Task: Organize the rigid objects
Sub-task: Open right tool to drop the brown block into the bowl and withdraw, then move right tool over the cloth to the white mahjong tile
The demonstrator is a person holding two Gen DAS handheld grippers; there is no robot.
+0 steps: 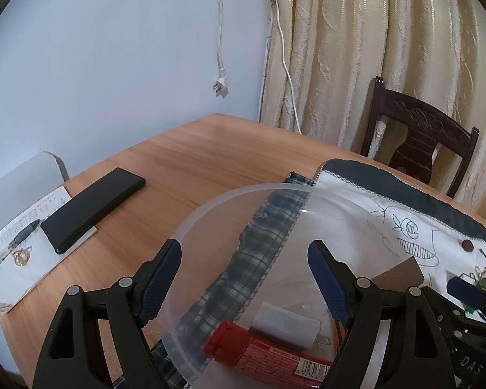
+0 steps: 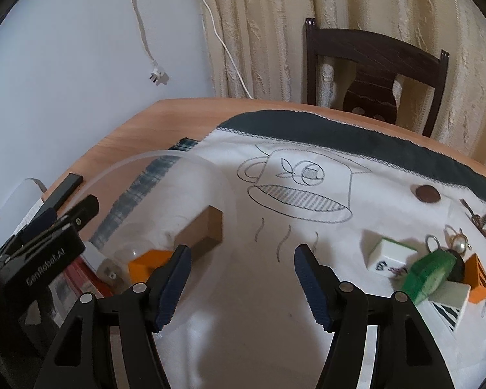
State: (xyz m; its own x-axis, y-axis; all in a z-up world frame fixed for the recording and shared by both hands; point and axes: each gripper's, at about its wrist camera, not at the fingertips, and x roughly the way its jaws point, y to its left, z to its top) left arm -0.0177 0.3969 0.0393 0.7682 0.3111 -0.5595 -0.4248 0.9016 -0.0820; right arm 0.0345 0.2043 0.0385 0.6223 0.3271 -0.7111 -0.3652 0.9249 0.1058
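Both grippers stand wide and empty: your left gripper [image 1: 244,280] straddles the clear bowl's [image 1: 210,207] near rim, your right gripper [image 2: 239,283] sits just right of it. Loose pieces, including a green case [image 2: 429,274], lie further right. Tip the bowl and its red tube [image 1: 262,355] may roll out.
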